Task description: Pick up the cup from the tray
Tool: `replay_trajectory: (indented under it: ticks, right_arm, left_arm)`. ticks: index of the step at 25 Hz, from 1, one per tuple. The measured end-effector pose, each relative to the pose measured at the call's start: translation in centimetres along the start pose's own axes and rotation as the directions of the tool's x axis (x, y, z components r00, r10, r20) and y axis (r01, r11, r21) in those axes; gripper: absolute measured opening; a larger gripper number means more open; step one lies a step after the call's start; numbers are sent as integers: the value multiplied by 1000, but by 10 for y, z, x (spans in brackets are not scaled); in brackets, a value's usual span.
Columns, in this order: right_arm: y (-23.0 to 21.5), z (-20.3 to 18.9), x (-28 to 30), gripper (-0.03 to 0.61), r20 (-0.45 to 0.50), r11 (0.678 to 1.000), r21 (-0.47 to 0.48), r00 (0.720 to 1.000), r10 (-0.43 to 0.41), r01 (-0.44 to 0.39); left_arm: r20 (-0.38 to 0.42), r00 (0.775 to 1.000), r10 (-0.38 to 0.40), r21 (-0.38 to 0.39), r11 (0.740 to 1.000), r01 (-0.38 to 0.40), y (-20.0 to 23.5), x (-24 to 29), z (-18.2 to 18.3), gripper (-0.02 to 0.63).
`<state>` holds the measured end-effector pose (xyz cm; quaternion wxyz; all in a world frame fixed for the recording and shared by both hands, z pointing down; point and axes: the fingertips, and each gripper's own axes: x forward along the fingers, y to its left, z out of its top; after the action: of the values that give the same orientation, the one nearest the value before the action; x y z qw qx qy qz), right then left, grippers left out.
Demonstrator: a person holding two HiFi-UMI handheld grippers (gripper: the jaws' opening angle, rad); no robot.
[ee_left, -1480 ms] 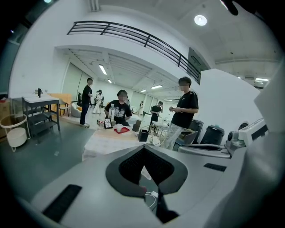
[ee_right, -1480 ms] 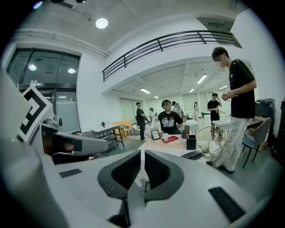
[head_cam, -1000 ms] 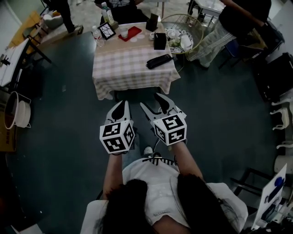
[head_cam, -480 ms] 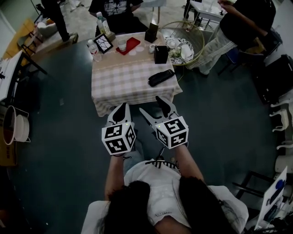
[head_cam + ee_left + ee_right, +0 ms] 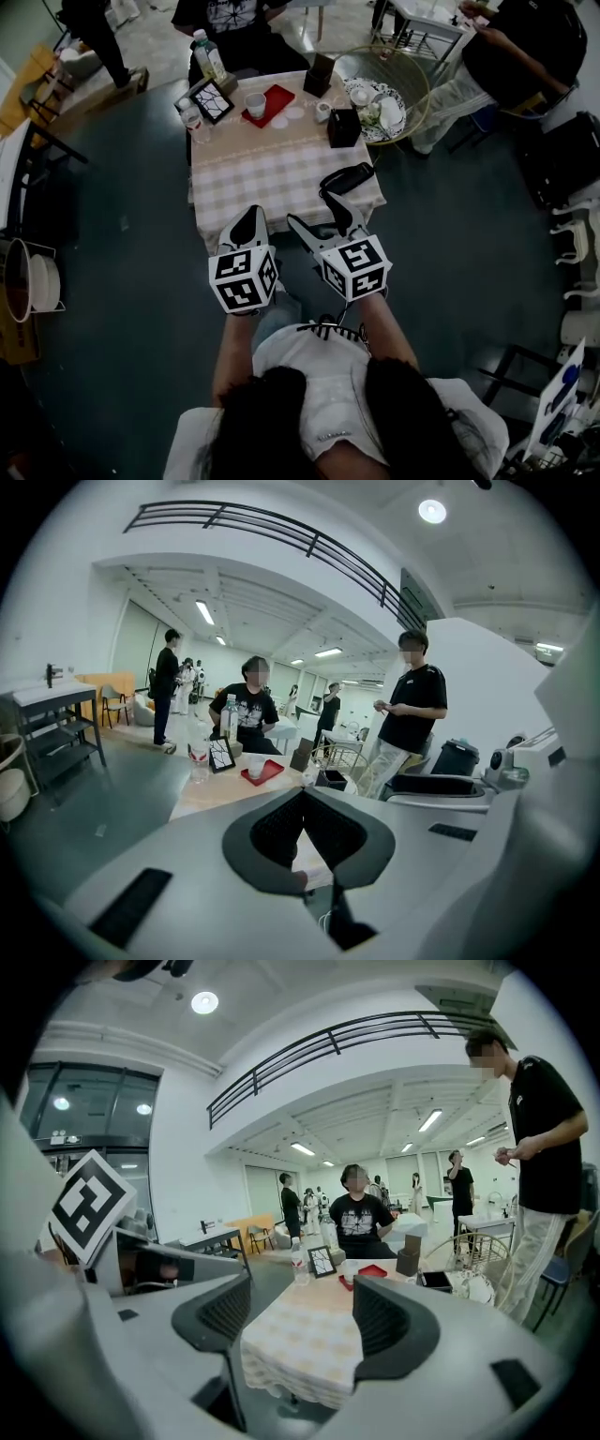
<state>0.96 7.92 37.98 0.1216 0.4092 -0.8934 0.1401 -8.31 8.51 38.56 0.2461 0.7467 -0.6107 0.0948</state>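
Observation:
A white cup [image 5: 255, 105] stands on a red tray [image 5: 277, 101] at the far side of the checked table [image 5: 272, 164]. Both grippers hover short of the table's near edge, far from the cup. My left gripper [image 5: 251, 218] is shut with nothing in it; its view shows the cup [image 5: 256, 764] and tray [image 5: 266, 772] beyond the meeting tips. To its right, my right gripper [image 5: 316, 213] has its jaws opening, with nothing between them. In the right gripper view the cup [image 5: 351, 1267] and tray [image 5: 371, 1271] show far off, above the gap.
On the table lie a black case [image 5: 347, 177], a black box [image 5: 343, 127], a framed picture [image 5: 213, 101] and bottles [image 5: 208, 54]. A round wire stand with dishes [image 5: 380, 96] adjoins the right corner. A person sits behind the table; another stands at right.
The table has come nearer to both grippers in the head view. The right gripper's jaws have spread wider. The left gripper stays shut.

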Motion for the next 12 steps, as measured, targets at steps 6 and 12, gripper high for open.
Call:
replay_trajectory:
  ticks: [6,12]
  right_arm:
    - [-11,17,48,346,4,999,-10,999,-32,32]
    - [-23,29,88,368,8,999,-12,999,-41,41]
  left_arm:
    - [-15,1000,-13,-1,1000,13,37,30,21,6]
    - [-15,1000,-3,-11,1000,3,65,55,37,5]
